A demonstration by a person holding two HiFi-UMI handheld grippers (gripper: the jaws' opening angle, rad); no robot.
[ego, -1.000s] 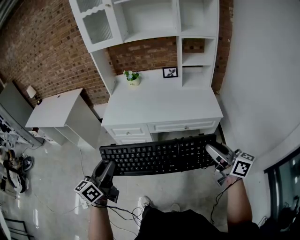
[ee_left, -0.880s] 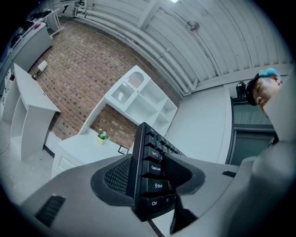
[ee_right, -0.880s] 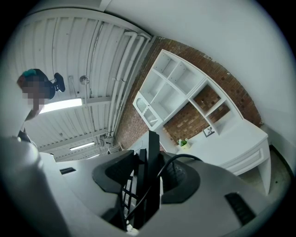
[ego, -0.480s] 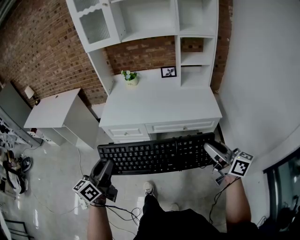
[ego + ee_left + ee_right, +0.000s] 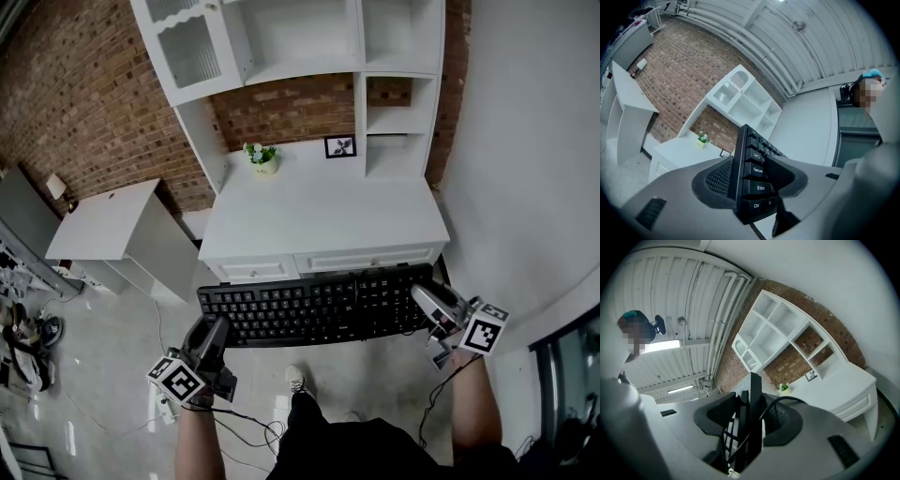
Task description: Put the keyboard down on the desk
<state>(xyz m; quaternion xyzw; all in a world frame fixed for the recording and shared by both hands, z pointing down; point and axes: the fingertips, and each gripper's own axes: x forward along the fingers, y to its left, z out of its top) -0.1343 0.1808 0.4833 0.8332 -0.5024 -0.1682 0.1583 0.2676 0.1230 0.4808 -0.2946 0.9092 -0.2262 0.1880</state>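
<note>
A: Where is the keyboard [image 5: 314, 307] right now?

B: In the air, keys up and roughly level. It hangs just in front of the tabletop [image 5: 323, 211], over the floor [image 5: 112, 347], with its far edge near the drawers [image 5: 366, 255]. It isn't resting on anything.

A: And the grip?

B: One gripper is at each end. The left gripper [image 5: 217, 330] has its jaws clamped on the left end; its own view shows the Ctrl, Shift and Caps keys pinched between the pads. The right gripper [image 5: 422, 298] has its jaws clamped on the right end, where the board shows edge-on between the pads.

A: Why both ends?

B: It's a long, thin board. I'd say holding the two ends keeps it from sagging or tipping and lets it come down flat.

A: Is there room for it?

B: Yes. The plant [image 5: 263, 156] and frame [image 5: 340, 145] stand at the back, by the brick wall, well apart from the front. The front and middle of the tabletop are bare, and wide enough for the board as far as I can judge.

A: Any risk?

B: The cable [image 5: 785, 397] loops past the right pads. It could drag or catch on the tabletop's edge as the board goes forward. The board also needs to clear that edge before being lowered.
</note>
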